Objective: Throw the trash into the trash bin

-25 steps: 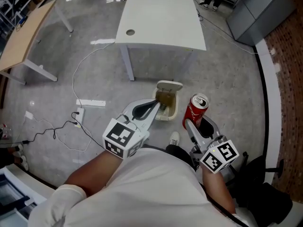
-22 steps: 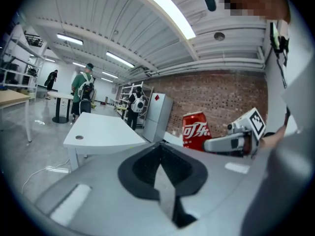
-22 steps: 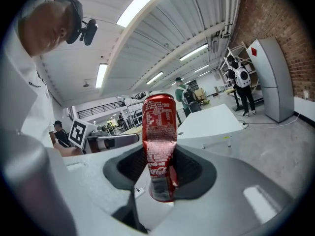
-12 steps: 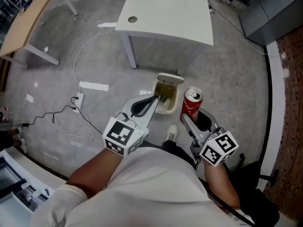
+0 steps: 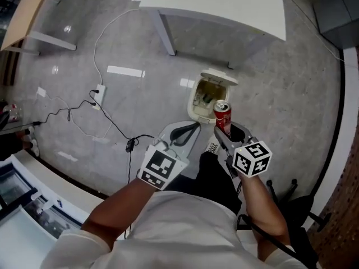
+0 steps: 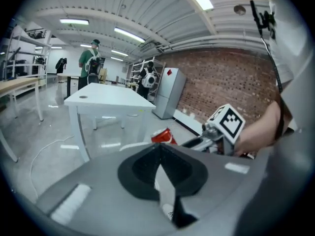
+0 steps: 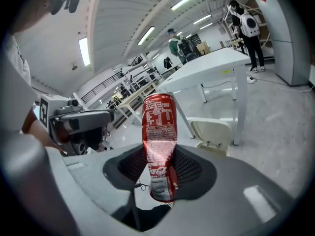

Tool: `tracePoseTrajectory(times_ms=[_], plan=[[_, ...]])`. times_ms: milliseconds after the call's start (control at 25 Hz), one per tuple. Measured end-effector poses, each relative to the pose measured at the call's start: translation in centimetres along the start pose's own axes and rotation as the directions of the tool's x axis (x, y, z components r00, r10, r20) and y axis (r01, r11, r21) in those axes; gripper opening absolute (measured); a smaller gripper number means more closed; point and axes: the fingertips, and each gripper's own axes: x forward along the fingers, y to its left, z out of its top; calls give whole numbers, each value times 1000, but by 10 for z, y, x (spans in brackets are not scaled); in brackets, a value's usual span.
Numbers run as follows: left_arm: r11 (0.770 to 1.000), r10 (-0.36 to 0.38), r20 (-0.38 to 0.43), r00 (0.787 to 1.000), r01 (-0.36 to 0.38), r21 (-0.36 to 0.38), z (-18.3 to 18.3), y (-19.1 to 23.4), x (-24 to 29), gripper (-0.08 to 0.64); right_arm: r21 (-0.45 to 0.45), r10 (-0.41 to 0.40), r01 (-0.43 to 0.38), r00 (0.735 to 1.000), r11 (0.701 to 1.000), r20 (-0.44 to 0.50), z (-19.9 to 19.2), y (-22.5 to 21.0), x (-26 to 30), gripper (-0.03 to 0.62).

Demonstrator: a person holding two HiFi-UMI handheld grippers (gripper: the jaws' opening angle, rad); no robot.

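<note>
A cream trash bin [image 5: 197, 102] stands on the grey floor with its lid [image 5: 220, 78] flipped up and some trash inside. My right gripper [image 5: 223, 130] is shut on an upright red soda can [image 5: 222, 115], which hangs at the bin's near right rim. In the right gripper view the red soda can [image 7: 158, 132] sits between the jaws of the right gripper [image 7: 160, 154], with the bin's lid [image 7: 211, 131] beyond. My left gripper [image 5: 196, 127] is shut and holds nothing, just short of the bin's near side. From the left gripper [image 6: 158, 149] the red soda can [image 6: 161, 136] shows ahead.
A white table [image 5: 224, 4] stands just behind the bin. A power strip [image 5: 100, 90] with trailing cables [image 5: 115, 129] lies on the floor to the left. A wooden table [image 5: 22, 15] is at far left. My shoe [image 5: 212, 147] is near the bin. People stand far off.
Both grippers have sunk toward the floor. The can has moved from the bin's right side to its near rim. The left gripper's tip has drawn back from the bin's opening.
</note>
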Motion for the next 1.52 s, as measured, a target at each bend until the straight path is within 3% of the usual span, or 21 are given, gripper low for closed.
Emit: tracePoseTrajectory(times_ms=[120, 360, 680, 960, 1240, 1520], plan=[[999, 4, -25, 1000, -5, -36, -22, -5, 12, 8, 12, 14, -13, 998, 1000, -62, -22, -19, 29, 161], [985, 77, -77, 994, -88, -146, -60, 17, 28, 8, 32, -20, 26, 981, 999, -191, -74, -64, 80, 161], [977, 99, -126, 987, -120, -177, -99, 31, 52, 8, 49, -77, 99, 939, 994, -336, -141, -120, 128, 160], [972, 102, -174, 979, -135, -191, -135, 33, 74, 8, 34, -74, 96, 911, 995, -405, -162, -149, 170, 160], [966, 97, -196, 976, -140, -216, -156, 33, 87, 8, 16, -131, 154, 887, 988, -443, -173, -183, 196, 161], [963, 86, -208, 974, -135, -232, -165, 34, 87, 8, -30, -178, 189, 845, 981, -504, -195, -196, 204, 164]])
